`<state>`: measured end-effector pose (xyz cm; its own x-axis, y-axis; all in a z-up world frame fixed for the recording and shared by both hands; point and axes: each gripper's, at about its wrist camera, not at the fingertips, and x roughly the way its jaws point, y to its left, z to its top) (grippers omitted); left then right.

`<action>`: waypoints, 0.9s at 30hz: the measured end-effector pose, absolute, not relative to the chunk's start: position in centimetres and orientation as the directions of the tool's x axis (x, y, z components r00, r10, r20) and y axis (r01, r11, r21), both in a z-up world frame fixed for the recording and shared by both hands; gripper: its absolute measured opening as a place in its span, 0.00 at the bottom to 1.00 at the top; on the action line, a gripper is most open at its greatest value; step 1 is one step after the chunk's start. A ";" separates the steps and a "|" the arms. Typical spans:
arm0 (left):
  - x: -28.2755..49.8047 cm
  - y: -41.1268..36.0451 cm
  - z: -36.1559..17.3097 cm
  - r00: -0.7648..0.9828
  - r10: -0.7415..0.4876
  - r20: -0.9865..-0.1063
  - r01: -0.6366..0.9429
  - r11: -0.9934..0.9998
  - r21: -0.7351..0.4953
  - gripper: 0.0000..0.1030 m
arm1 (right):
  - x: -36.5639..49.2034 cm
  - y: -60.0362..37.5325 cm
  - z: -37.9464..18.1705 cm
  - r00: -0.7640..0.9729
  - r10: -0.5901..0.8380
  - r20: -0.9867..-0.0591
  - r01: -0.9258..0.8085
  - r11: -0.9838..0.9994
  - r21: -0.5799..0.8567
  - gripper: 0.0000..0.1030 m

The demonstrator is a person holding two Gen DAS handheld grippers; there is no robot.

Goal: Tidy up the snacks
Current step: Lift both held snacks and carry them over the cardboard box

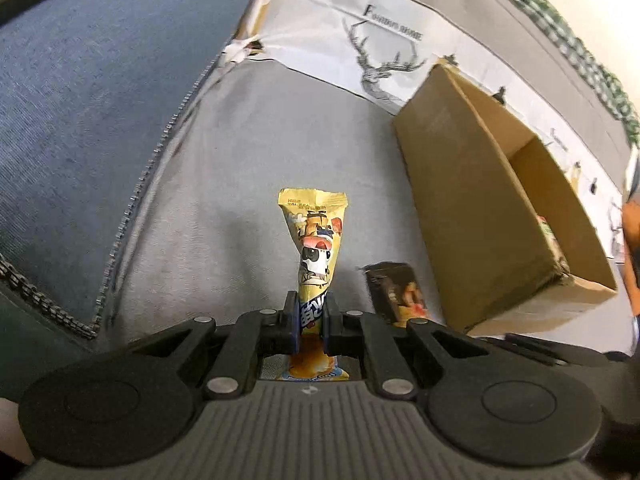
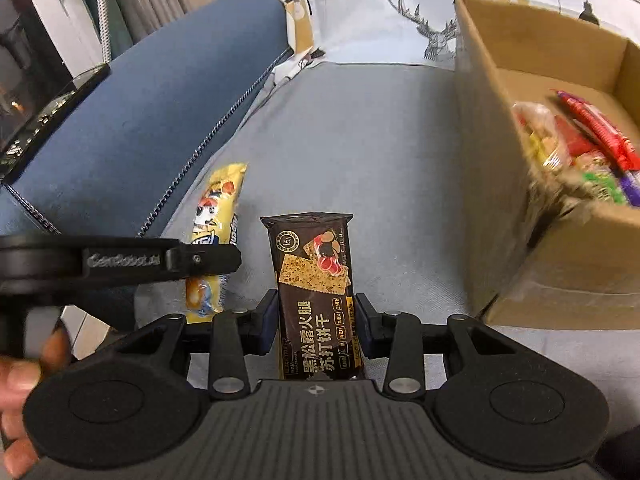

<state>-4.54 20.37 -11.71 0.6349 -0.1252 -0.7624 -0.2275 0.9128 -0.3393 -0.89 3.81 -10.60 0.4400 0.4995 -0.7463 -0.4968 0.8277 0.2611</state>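
Both grippers are loaded: my left gripper (image 1: 311,316) pinches one yellow snack packet (image 1: 316,248) tight at its waist, and my right gripper (image 2: 316,322) has its pads closed against the edges of one dark cracker packet (image 2: 314,292), over the grey sofa seat (image 2: 380,140). One cardboard box (image 2: 500,200) sits to the right, holding several blurred snack packs (image 2: 580,148).

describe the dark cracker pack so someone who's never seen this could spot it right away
Find the open cardboard box of snacks standing on the grey sofa seat. Just left of it, the dark cracker pack sits between the fingers of the right hand-held gripper. Unlike the yellow cartoon-panda snack further left, it is flat, dark brown and shows a square cracker with Chinese lettering.
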 end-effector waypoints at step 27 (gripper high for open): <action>-3.6 17.9 -15.6 0.606 -0.098 -0.790 -0.161 0.957 -0.241 0.14 | 1.2 3.6 -12.3 0.424 0.449 -0.786 -0.465 0.853 0.237 0.46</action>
<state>-3.55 17.85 -15.65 0.6055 -0.0975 -0.7898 -0.1606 0.9571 -0.2413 1.16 3.62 -12.28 0.4239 0.4492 -0.7865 -0.4650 0.8531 0.2367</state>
